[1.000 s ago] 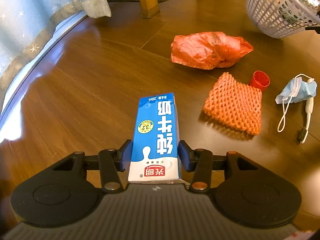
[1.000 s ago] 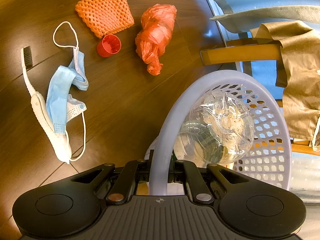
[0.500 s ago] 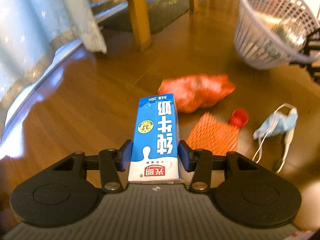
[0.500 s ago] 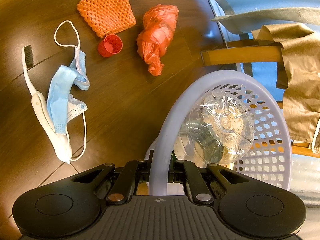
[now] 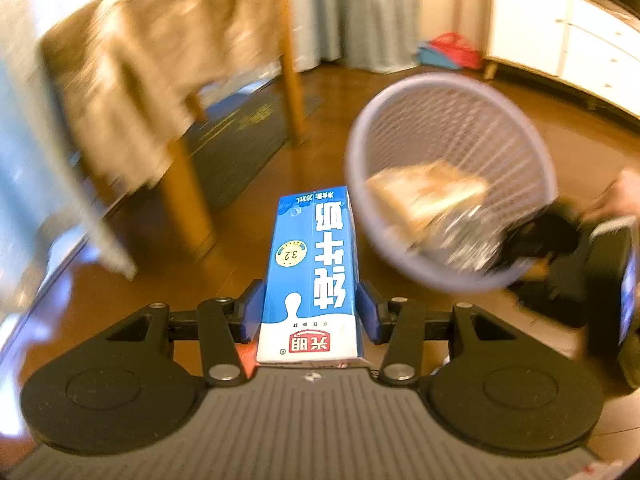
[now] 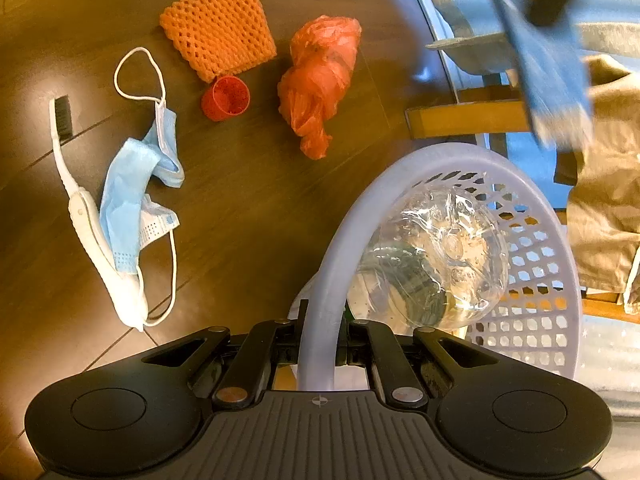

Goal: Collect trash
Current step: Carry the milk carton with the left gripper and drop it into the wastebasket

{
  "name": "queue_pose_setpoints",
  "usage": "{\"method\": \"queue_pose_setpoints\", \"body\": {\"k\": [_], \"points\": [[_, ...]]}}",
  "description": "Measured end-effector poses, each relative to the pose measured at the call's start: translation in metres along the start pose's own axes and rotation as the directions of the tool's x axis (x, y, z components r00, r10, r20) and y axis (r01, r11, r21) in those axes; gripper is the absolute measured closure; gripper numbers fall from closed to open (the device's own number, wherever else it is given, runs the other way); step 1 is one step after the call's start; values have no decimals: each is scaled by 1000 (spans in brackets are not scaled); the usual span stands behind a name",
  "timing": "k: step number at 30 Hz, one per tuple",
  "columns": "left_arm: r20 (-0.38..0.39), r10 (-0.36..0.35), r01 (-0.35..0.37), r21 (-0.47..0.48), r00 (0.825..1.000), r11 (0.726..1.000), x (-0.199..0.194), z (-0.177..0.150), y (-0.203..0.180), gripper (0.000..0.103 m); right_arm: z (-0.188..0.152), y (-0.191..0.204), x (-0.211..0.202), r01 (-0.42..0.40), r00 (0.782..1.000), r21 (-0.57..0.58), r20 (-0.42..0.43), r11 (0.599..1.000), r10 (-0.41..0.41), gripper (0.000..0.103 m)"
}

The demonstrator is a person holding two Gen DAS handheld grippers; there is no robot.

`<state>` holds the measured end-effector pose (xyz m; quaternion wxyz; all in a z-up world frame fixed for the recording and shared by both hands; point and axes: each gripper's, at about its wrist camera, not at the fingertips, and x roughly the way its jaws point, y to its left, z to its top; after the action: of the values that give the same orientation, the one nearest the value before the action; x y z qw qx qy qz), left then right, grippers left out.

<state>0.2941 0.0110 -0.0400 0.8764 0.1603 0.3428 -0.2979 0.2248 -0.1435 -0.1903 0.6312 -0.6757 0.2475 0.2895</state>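
- Your left gripper (image 5: 310, 312) is clamped on the carton (image 5: 312, 276), its blue pads (image 5: 253, 312) pressed against both sides of the lower end. The carton points away from you, printed face up, raised off the floor.
- In the left wrist view the basket (image 5: 450, 184) sits just right of the carton's far end, tilted with its mouth open toward the camera. This view is blurred, so what lies inside cannot be told beyond a pale, shiny mass.
- Left of the basket in that view stands a wooden table leg (image 5: 188, 196) under a tan cloth (image 5: 152, 64), with a dark mat (image 5: 244, 140) on the floor behind.
- A hand (image 5: 622, 196) shows at the basket's right edge.
- Your right gripper (image 6: 322, 340) is closed tight on the basket's rim (image 6: 320, 292), which runs up between the fingers.
- In the right wrist view, far left of the basket, a toothbrush (image 6: 74, 188) lies on the floor with a blue mask (image 6: 132, 196) draped over its handle.
- Nearer the basket lie an orange net (image 6: 220, 32), a red cap (image 6: 226, 98) touching the net's edge, then a red bag (image 6: 318, 80).
- Inside the basket rests a crushed clear bottle (image 6: 436, 252).
- Above the basket's right side the carton (image 6: 548, 64) appears as a blue blur in the air.
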Motion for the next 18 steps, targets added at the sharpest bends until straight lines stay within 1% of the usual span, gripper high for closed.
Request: {"method": "queue_pose_setpoints", "body": {"k": [3, 6, 11, 13, 14, 15, 16, 18], "points": [[24, -58, 57, 46, 998, 997, 6, 30, -15, 59, 1, 2, -1, -2, 1000, -4, 7, 1000, 2, 100], [38, -107, 104, 72, 994, 992, 16, 57, -26, 59, 0, 3, -3, -5, 1000, -4, 14, 1000, 5, 100], [26, -176, 171, 128, 984, 977, 40, 84, -56, 59, -1, 0, -4, -8, 1000, 18, 19, 1000, 8, 100], [16, -218, 214, 141, 976, 967, 53, 91, -69, 57, -1, 0, -4, -8, 1000, 24, 20, 1000, 8, 100], [25, -228, 223, 134, 973, 965, 60, 93, -73, 41, -1, 0, -4, -9, 1000, 27, 20, 1000, 8, 100], [38, -211, 206, 116, 977, 972, 67, 94, -75, 33, -1, -1, -5, -11, 1000, 31, 21, 999, 10, 100], [49, -190, 185, 98, 981, 978, 72, 95, -75, 32, -1, -2, -5, -11, 1000, 35, 21, 999, 10, 100], [63, -179, 175, 63, 982, 983, 72, 92, -71, 33, -3, -2, -6, -11, 1000, 40, 23, 999, 10, 100]]}}
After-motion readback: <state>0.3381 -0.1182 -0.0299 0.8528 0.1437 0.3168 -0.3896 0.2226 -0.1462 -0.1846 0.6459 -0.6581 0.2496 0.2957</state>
